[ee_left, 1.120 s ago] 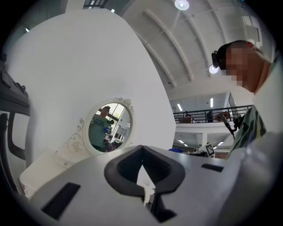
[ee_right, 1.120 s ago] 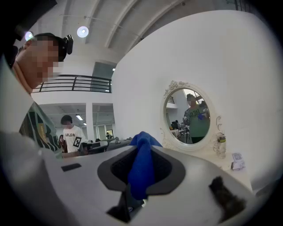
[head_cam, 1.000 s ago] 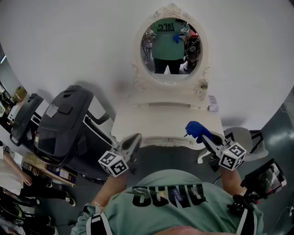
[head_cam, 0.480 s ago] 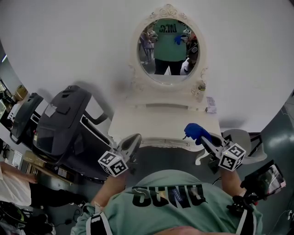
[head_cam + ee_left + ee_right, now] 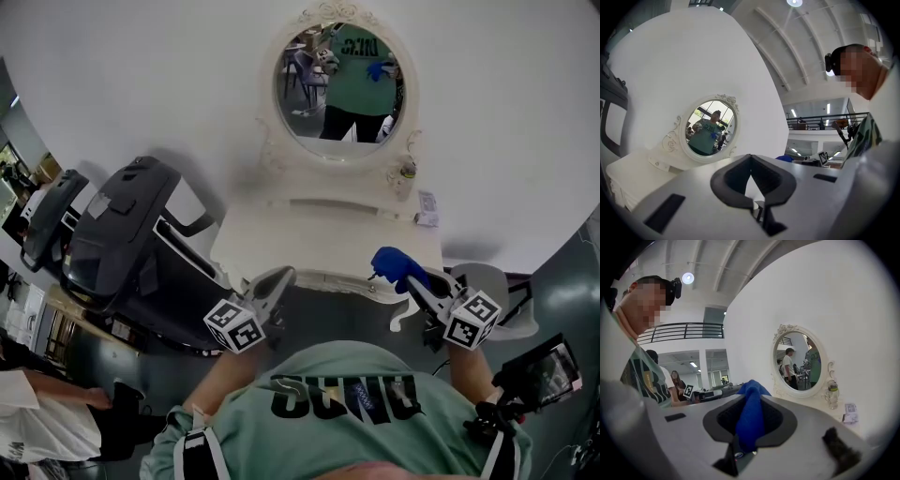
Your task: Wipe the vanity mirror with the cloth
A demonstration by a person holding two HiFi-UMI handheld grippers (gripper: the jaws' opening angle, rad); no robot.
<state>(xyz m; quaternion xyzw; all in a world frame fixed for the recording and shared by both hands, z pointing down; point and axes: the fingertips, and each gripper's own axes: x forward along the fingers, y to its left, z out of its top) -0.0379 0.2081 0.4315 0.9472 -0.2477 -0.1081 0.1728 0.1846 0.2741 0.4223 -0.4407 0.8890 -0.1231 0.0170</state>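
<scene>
The mirror [image 5: 339, 89], an oval glass in an ornate white frame, stands upright at the back of a white counter [image 5: 319, 246] against a white wall. The cloth [image 5: 396, 265], bright blue, is pinched in the right gripper [image 5: 411, 279]. In the right gripper view its jaws are pressed on the fabric, which bunches up above their tips and hangs down between the dark pads. This gripper sits at the counter's front right corner, with the cloth over the edge and well apart from the mirror, not touching the glass. The left gripper [image 5: 278, 279] points at the counter's front left edge. In its own view the jaws are pressed together at the tips with nothing between them. Both grippers are held out in front of the person's green shirt [image 5: 347, 394], and the glass reflects that shirt with a spot of blue. A small bottle [image 5: 405, 172] stands at the mirror's lower right, just beside the frame, and a small box [image 5: 427, 203] lies a little further right on the counter. A black exercise machine [image 5: 122, 234] stands left of the counter, and a pale chair [image 5: 492, 281] is on the right. Another person [image 5: 33, 422] is at the lower left corner of the head view.
</scene>
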